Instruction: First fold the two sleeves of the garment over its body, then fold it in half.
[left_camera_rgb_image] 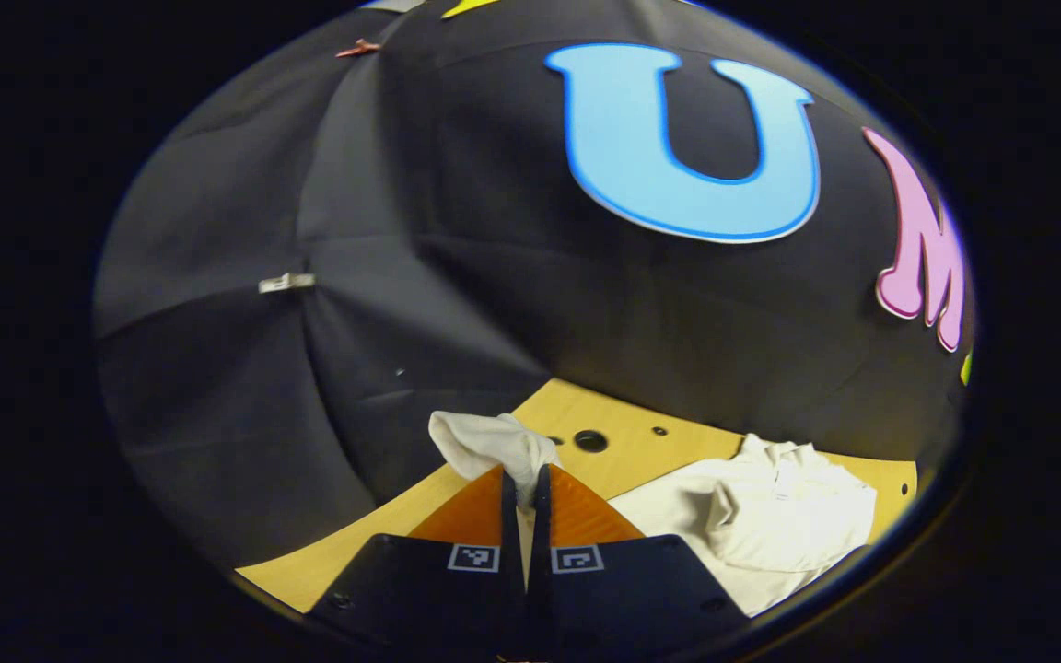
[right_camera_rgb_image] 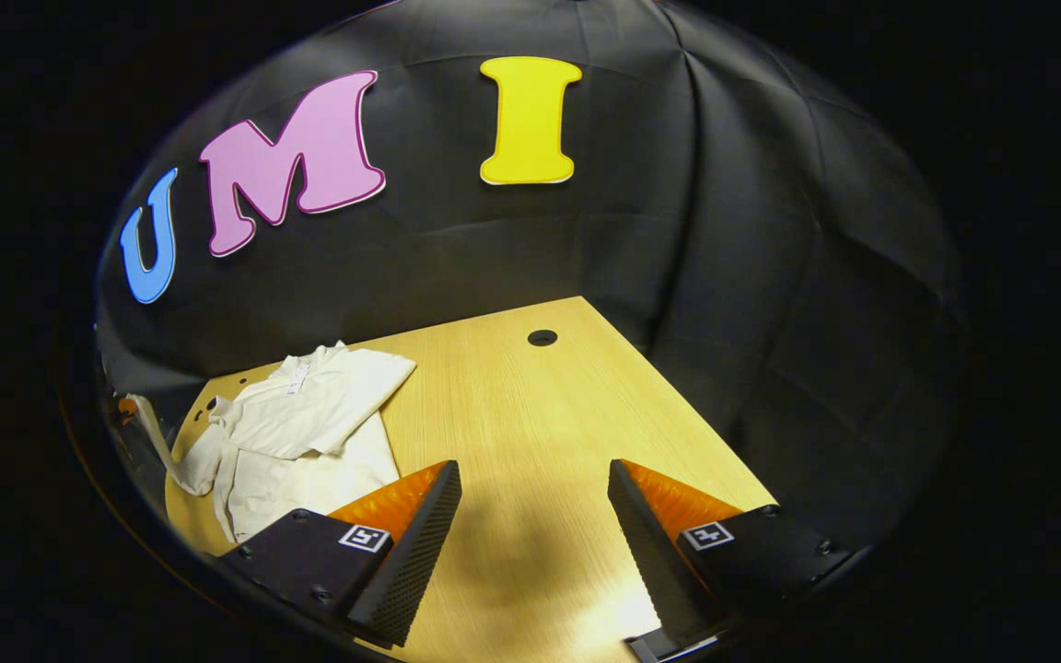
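Cream-white cotton is what the left gripper [left_camera_rgb_image: 523,483] has between its orange fingers, which are pressed together on a bunched cuff of the cream-white long-sleeved garment [left_camera_rgb_image: 761,520]; the pinched sleeve end [left_camera_rgb_image: 492,444] stands up above the fingertips in the left gripper view. No brand or readable writing shows on the garment; a small pale tag sits at its collar [right_camera_rgb_image: 298,376] in the right gripper view, too small to read. Each gripper body carries small square black-and-white coded markers, patterns rather than words. The garment lies crumpled toward the left far corner of the light wooden table [right_camera_rgb_image: 530,414] as the right gripper view has it, body rumpled, one sleeve folded over the chest and the other trailing off toward the left edge where it is lifted. Its surface is creased and far from flat. The right gripper [right_camera_rgb_image: 530,525] hangs over bare wood well apart from the cloth, its two ribbed fingers spread wide with nothing between them. A round dark cable hole [right_camera_rgb_image: 542,338] sits near the table's far edge, and more holes show near the sleeve in the left gripper view. Right of the garment the tabletop is open wood out to its right edge, which meets the black cloth wall.
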`<state>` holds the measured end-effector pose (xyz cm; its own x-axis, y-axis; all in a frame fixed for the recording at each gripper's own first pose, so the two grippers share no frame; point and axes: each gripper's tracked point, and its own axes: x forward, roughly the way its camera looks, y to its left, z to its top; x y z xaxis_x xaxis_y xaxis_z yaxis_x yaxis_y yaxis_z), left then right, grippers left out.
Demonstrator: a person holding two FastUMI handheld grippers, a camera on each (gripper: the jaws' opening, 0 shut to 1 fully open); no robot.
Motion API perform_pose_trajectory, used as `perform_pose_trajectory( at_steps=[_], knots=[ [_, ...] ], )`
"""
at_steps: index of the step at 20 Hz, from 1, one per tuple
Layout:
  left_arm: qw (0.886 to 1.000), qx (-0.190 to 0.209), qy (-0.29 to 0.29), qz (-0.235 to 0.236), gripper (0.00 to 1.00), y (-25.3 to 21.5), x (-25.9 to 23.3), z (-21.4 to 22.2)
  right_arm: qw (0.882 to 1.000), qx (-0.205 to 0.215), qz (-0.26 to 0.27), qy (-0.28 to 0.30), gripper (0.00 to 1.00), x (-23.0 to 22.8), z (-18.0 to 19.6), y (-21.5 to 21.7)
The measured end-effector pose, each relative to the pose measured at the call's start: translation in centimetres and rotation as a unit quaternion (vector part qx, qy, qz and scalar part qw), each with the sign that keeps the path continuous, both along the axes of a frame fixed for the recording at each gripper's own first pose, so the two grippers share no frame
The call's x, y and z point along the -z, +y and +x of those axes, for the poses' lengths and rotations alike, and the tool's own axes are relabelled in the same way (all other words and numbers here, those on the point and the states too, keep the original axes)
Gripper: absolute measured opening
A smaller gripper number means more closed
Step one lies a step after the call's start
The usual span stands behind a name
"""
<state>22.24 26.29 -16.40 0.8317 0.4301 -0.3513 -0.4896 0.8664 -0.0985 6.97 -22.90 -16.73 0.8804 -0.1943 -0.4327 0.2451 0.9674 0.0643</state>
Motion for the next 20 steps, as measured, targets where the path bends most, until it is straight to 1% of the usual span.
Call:
perform_pose_trajectory(
  at_steps=[4, 8, 10, 12, 14, 16, 20],
  knots=[
    [0.999, 0.047, -0.015, 0.022, 0.06, -4.6, -3.3, 4.7, 1.000, 0.002, 0.018, 0.011, 0.99, 2.1, -0.7, 0.2],
    [0.994, 0.093, -0.029, 0.040, 0.06, -10.4, -5.9, 10.1, 1.000, -0.002, 0.021, 0.021, 0.99, 3.6, -0.5, 0.1],
    [0.990, 0.127, -0.039, 0.045, 0.06, -14.6, -7.1, 12.7, 0.999, -0.005, 0.022, 0.024, 0.99, 3.9, -0.4, 0.0],
    [0.984, 0.168, -0.043, 0.051, 0.06, -19.5, -7.4, 14.8, 0.999, -0.005, 0.026, 0.023, 0.99, 4.1, 0.1, -0.1],
    [0.975, 0.213, -0.042, 0.057, 0.06, -24.8, -7.0, 16.3, 0.999, -0.007, 0.030, 0.024, 0.99, 4.4, 0.3, 0.0],
    [0.965, 0.252, -0.035, 0.058, 0.06, -29.9, -6.0, 16.9, 0.999, -0.010, 0.029, 0.025, 0.99, 4.8, 0.4, -0.1],
    [0.947, 0.317, -0.026, 0.040, 0.06, -39.1, -3.4, 17.5, 0.999, -0.007, 0.029, 0.030, 0.99, 5.6, 0.4, -0.5]
  ],
)
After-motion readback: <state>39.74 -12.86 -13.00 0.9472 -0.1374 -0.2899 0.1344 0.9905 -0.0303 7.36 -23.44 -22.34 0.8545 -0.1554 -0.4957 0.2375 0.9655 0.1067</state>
